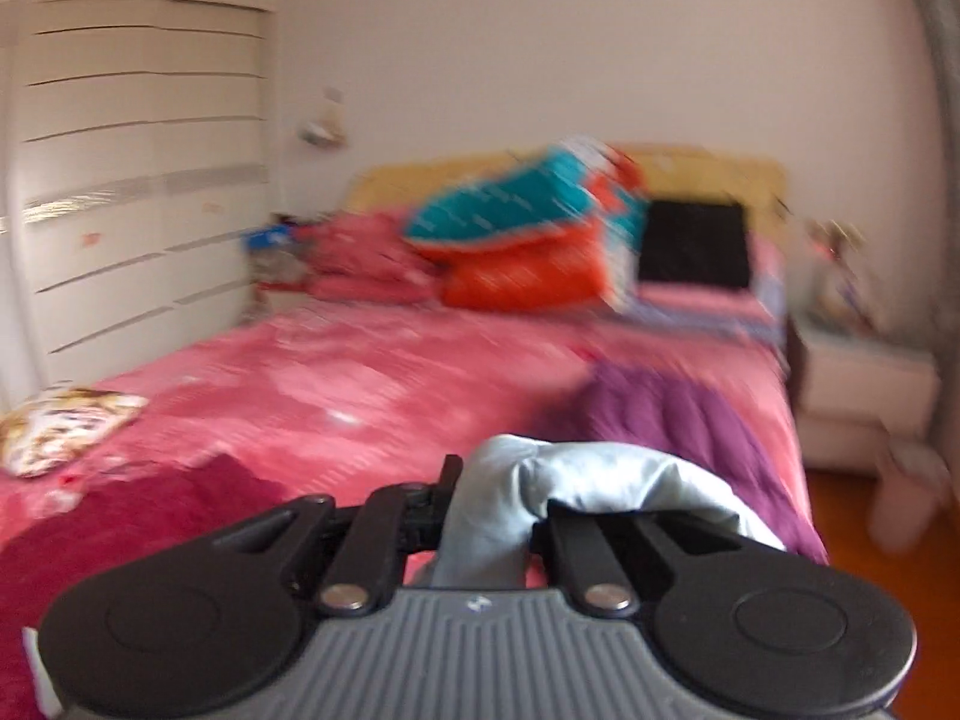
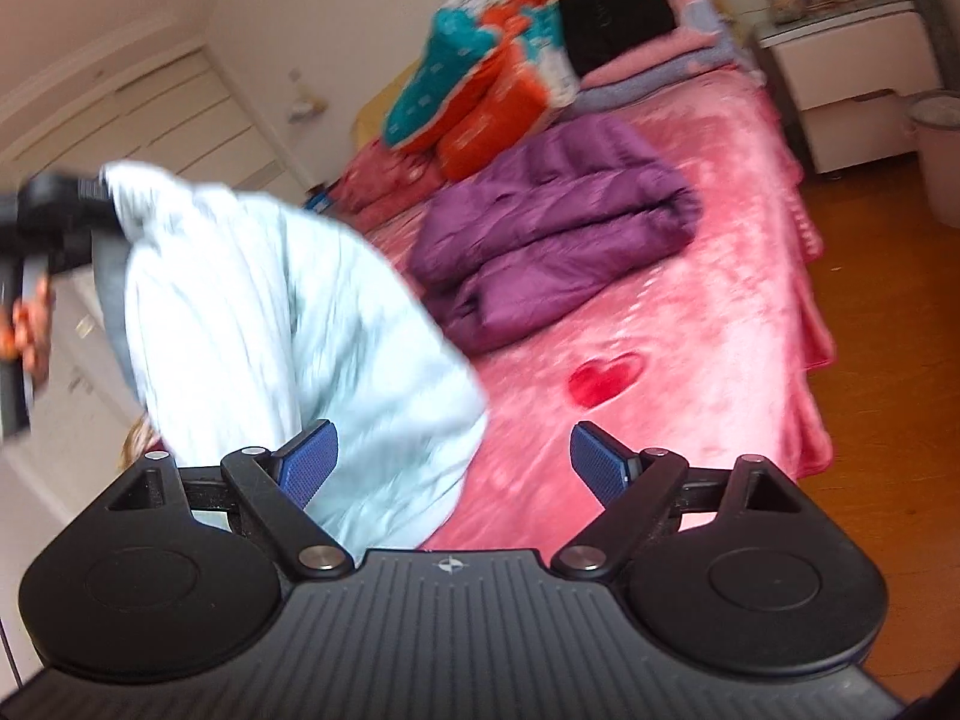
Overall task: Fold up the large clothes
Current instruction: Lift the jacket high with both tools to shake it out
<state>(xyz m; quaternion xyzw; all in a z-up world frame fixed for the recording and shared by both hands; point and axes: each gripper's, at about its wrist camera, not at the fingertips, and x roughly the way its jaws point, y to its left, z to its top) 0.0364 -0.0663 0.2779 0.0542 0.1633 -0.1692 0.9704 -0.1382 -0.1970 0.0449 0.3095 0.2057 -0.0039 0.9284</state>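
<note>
Far left of the right wrist view: left gripper [image 2: 99, 204], raised above the bed [image 2: 690, 360], jaws clamped on a bunched corner of the pale blue garment [image 2: 258, 324], with part of a hand [image 2: 30, 324] below it. Hanging from that grip, the garment, draped down to the pink bed cover just behind the right gripper's left finger. In the left wrist view, the same cloth [image 1: 540, 486] bulging up between the closed fingers of the left gripper [image 1: 492, 516]. Middle of the bed: folded purple jacket [image 2: 552, 228], well apart from the pale garment, with a red heart print [image 2: 603, 378] on the cover nearer the camera. Behind it, by the headboard: teal and orange pillows [image 2: 480, 84] and a black cushion [image 2: 618, 12]. Low centre: right gripper [image 2: 453, 462], jaws spread wide, nothing between the blue pads [image 2: 600, 468]. Right of the bed: white nightstand [image 2: 858, 72] on a wooden floor [image 2: 888, 396]. Left wall: white wardrobe [image 1: 138, 180].
</note>
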